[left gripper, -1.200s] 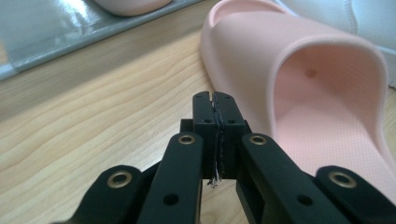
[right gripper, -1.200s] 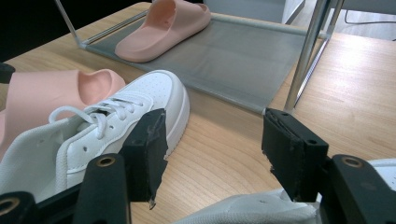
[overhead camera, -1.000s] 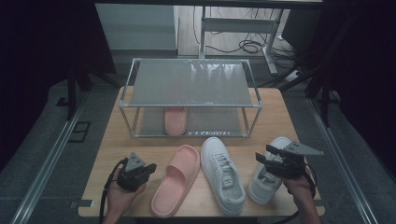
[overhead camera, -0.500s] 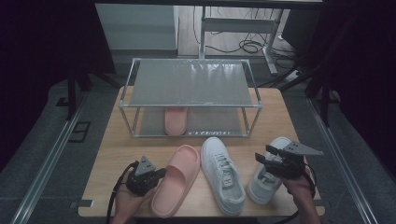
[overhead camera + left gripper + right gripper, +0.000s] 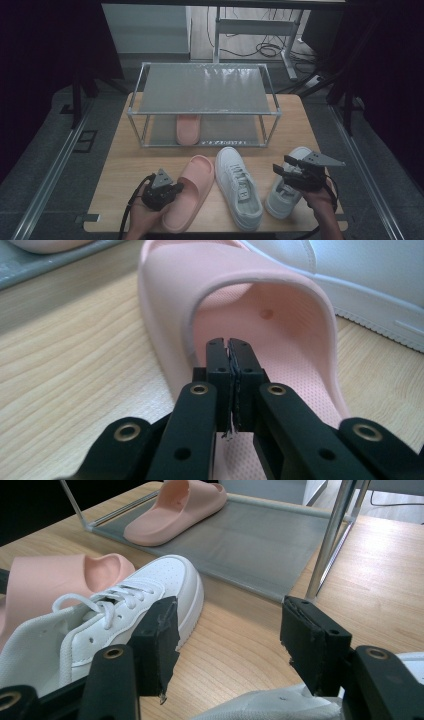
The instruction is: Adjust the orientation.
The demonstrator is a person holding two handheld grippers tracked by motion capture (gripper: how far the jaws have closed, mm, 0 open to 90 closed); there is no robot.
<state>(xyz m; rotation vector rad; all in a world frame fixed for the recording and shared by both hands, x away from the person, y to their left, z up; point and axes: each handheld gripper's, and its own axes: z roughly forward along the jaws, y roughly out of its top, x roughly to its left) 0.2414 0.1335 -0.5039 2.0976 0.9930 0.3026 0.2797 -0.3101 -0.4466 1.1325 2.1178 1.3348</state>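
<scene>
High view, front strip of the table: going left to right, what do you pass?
left gripper → pink slipper → white sneaker, the middle one → second white sneaker → right gripper, jaws open above that second sneaker.

My right gripper (image 5: 227,645): jaws wide apart, nothing btwn them but bare table (image 5: 400,580). White sneaker (image 5: 110,625) lies left of the gap, toe just beside left pad. Behind it a pink slide (image 5: 50,575). 2nd pink slide (image 5: 175,510) sits on the rack's grey lower shelf (image 5: 260,535). Another white shoe (image 5: 280,707) at bottom edge, under the jaws.
</scene>
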